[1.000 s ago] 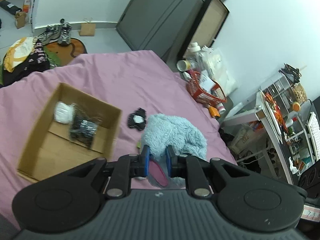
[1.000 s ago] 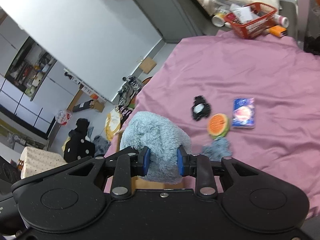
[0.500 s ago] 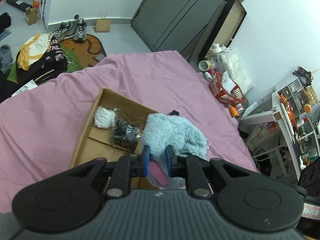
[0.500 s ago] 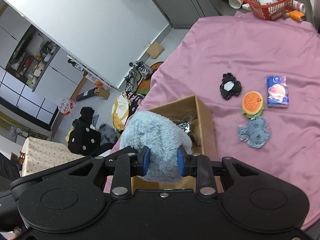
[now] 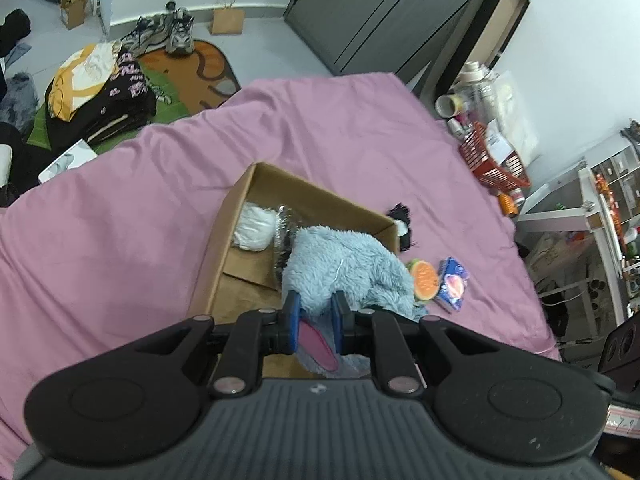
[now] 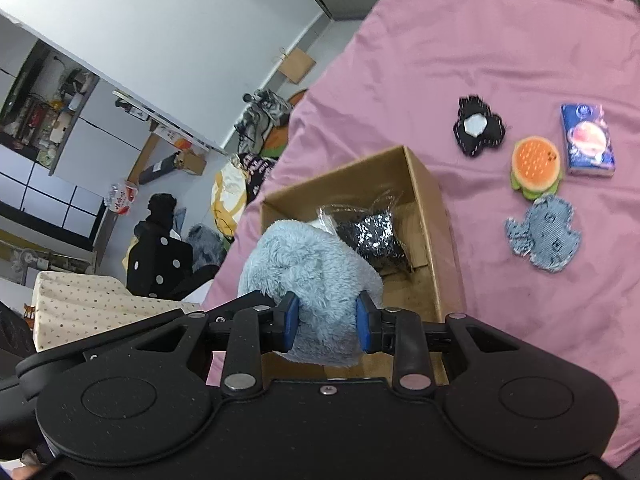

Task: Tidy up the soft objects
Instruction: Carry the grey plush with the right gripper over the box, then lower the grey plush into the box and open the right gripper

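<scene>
On the bed, over the pink sheet [image 5: 120, 240], the cardboard box [image 5: 236, 216] sat open, with a white bundle [image 5: 256, 226] at its far end and a clear bag of glittery black stuff [image 6: 372, 236] beside it. Both tools held the same fluffy blue plush toy [image 5: 344, 268] above the near part of the box. The left hand-held gripper [image 5: 315, 316] was clamped on the toy's near end, where a pink-lined flap [image 5: 316, 344] hung down between the blue pads. The right hand-held gripper [image 6: 326, 322] was squeezed onto a thick fold of the blue fur [image 6: 308, 268], its pads pressed into the pile on both sides.

To the right of the box, the other soft things lay loose on the sheet. A black frilly piece with a white centre [image 6: 478, 126] lay just past the box's far right corner. Nearer was a burger-shaped plush [image 6: 536, 168], orange on top with a green edge, and touching its right side a small blue packet [image 6: 588, 140] with a pink round picture; its print was too blurred for me to read. Just near of the burger lay a denim-blue flat shape [image 6: 544, 236] with frayed edges.

Farther right, off the bed, a red wire basket [image 5: 492, 160] stood among bottles and tubs. I could make out no legible brand or label anywhere.
</scene>
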